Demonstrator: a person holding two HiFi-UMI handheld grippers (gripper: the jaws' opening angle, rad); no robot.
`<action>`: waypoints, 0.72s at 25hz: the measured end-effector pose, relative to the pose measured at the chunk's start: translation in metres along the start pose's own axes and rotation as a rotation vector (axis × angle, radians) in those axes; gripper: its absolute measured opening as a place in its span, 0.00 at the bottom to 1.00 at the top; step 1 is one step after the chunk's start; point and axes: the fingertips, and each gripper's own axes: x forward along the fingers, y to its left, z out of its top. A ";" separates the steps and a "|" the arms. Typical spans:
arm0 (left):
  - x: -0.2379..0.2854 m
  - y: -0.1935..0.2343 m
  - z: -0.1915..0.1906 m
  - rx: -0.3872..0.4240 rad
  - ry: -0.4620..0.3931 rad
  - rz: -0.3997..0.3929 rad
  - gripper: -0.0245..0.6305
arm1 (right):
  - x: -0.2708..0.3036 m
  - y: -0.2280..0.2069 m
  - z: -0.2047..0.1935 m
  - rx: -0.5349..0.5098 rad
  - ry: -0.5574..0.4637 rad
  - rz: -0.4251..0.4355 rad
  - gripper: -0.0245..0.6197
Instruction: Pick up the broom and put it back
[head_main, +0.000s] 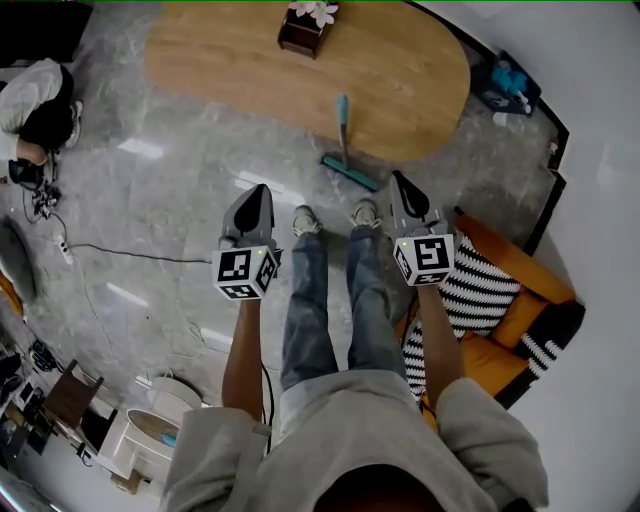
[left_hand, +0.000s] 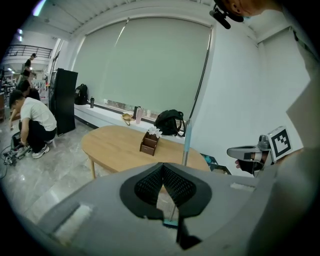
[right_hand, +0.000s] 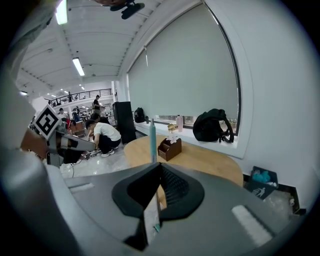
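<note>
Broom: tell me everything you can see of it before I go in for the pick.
The broom stands nearly upright just ahead of the person's feet, and its handle appears to lean on the near edge of the oval wooden table. The upper handle is a light teal sleeve, plastic by the look. Below it runs a thinner grey shaft, seemingly metal. The head is a flat, narrow teal bar resting on the grey marbled floor. Nothing holds it.

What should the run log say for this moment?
phase: pre-grasp | broom: upright against table edge, head on floor, untouched | left gripper: shut, empty | right gripper: shut, empty
</note>
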 end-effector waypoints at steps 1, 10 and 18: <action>0.002 0.001 -0.007 -0.005 0.003 0.004 0.04 | 0.000 0.000 -0.009 0.004 0.006 0.003 0.04; 0.023 -0.001 -0.039 -0.022 0.012 -0.007 0.04 | 0.015 0.018 -0.061 0.017 0.030 0.058 0.24; 0.022 -0.009 -0.055 -0.025 0.037 -0.024 0.04 | 0.031 0.021 -0.072 0.010 0.036 0.077 0.59</action>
